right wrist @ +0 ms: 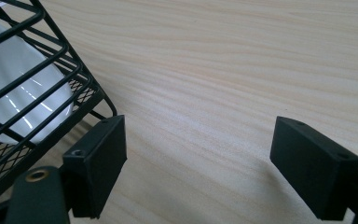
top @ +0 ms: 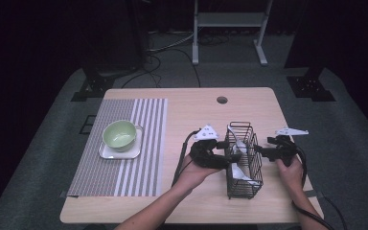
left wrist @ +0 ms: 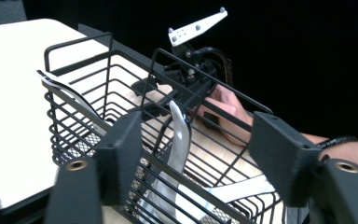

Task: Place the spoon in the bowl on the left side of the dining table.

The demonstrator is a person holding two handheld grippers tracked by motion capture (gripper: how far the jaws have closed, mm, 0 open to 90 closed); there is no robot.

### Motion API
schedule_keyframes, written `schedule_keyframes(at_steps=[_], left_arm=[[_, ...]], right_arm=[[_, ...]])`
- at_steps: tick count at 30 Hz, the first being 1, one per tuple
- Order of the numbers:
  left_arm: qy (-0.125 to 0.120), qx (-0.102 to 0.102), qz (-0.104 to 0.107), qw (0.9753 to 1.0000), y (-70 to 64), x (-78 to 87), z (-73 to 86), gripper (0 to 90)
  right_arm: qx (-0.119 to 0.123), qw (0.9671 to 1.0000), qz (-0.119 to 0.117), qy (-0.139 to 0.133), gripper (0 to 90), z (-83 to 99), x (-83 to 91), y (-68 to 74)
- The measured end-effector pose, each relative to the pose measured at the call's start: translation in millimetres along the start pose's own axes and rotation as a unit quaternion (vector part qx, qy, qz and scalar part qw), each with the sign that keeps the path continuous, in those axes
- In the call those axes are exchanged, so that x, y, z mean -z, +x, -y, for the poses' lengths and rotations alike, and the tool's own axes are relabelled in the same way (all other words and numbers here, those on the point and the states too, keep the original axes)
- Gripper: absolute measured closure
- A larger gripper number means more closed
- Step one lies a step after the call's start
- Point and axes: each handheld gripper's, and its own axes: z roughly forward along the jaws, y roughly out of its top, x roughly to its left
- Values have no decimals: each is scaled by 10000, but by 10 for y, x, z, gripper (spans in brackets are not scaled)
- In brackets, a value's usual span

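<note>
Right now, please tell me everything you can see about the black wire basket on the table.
The wire basket is black, made of thin metal bars, with a fine mesh floor and an open top. It is long and narrow and stands upright on the pale wooden table, toward its right side. White spoons lie inside, leaning on its walls. The left gripper is at its left wall, jaws open across the rim; whether they touch cannot be told. The right gripper waits open just outside its right wall.
</note>
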Motion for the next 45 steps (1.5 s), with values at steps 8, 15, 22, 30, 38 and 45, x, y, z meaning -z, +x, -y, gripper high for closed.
schedule_keyframes(at_steps=[8, 15, 22, 30, 38, 45], left_arm=[[-34, 21, -164, 9999, 11, -29, -14, 525], [-36, -12, -207, 9998, 12, -57, -17, 643], [-107, 64, -281, 9995, 28, -51, 5, 728], [-284, 474, -69, 9984, 77, -13, 23, 831], [-440, 824, 147, 9955, 98, 7, 44, 854], [-598, 1011, 317, 9926, 84, 52, 11, 855]], right_arm=[[6, 10000, -20, -6, 173, -1, -1, 2], [8, 10000, -28, -13, 173, 0, -1, 4], [10, 10000, -31, -14, 173, -1, -1, 4], [12, 10000, -22, -10, 173, -1, -1, 4], [9, 10000, -5, -12, 173, -2, -3, 5], [8, 10000, -1, -8, 173, -2, -3, 4]])
